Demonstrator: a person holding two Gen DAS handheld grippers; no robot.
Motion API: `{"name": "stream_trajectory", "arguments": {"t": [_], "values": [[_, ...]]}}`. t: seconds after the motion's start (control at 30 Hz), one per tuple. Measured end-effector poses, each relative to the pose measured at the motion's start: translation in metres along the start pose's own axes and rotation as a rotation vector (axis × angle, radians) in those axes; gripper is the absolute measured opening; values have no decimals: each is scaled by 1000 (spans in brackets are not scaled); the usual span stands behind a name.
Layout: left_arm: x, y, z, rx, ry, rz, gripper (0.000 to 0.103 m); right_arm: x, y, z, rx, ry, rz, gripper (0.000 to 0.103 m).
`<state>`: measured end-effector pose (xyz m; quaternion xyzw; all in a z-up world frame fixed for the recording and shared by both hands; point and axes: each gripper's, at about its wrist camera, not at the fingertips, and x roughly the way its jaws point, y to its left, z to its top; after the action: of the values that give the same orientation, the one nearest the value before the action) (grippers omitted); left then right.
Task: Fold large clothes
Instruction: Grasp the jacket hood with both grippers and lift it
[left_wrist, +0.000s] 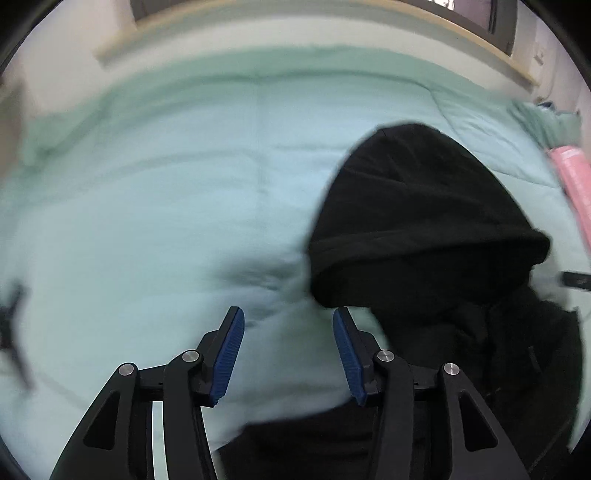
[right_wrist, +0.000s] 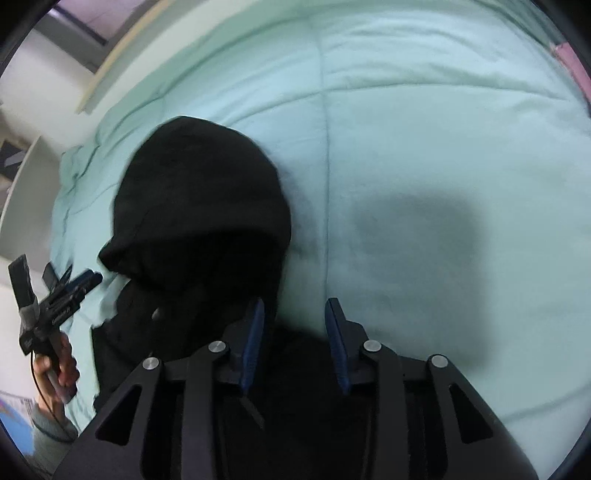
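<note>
A black hoodie (left_wrist: 424, 221) lies on a pale green quilt (left_wrist: 147, 221), its hood spread flat and the body bunched below it. In the left wrist view my left gripper (left_wrist: 288, 314) stands open just left of the hood, with only quilt between its blue pads (left_wrist: 231, 347). More black cloth shows under its frame. In the right wrist view the hoodie (right_wrist: 199, 192) lies to the left. My right gripper (right_wrist: 295, 306) is open at the garment's right edge, over black cloth that its pads do not press. A hand (right_wrist: 59, 365) holds the left gripper (right_wrist: 85, 280) at the far left.
The quilt (right_wrist: 424, 129) stretches wide to the right of the hoodie, with a dark shadow on it. A pink item (left_wrist: 569, 173) lies at the bed's right edge. A pale wooden bed edge (left_wrist: 480, 40) and wall run along the far side.
</note>
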<state>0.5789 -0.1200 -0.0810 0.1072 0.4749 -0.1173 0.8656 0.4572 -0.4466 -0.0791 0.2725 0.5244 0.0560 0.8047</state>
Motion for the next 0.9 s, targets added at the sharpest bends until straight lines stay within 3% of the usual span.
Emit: {"name": "stream_trajectory", "arguments": {"t": [0.13, 0.23, 0.3, 0.37, 0.43, 0.5, 0.6, 0.7, 0.77, 0.9], "values": [[-30, -14, 26, -34, -109, -115, 57, -7, 32, 24, -62, -63, 24, 38], [-21, -17, 46, -62, -147, -235, 66, 11, 56, 44, -138, -71, 26, 40], [14, -12, 51, -106, -92, -255, 68, 42, 61, 56, -165, -49, 6, 40], [65, -15, 52, -115, 32, -242, 68, 75, 58, 59, -177, 3, -40, 40], [95, -22, 32, -88, 110, -197, 70, 107, 47, 52, -184, 71, -93, 40], [113, -18, 17, -102, 105, -177, 83, 121, 37, 44, -162, 72, -82, 40], [122, 6, 16, -213, 120, -275, 84, 115, 28, 45, -122, 56, -41, 40], [112, 12, 14, -225, 116, -281, 82, 99, 28, 49, -126, 69, -20, 41], [95, 11, 15, -202, 100, -283, 81, 72, 41, 58, -166, 30, 41, 41], [26, 20, 21, -175, -80, -295, 81, 33, 78, 92, -283, -104, 63, 41]]}}
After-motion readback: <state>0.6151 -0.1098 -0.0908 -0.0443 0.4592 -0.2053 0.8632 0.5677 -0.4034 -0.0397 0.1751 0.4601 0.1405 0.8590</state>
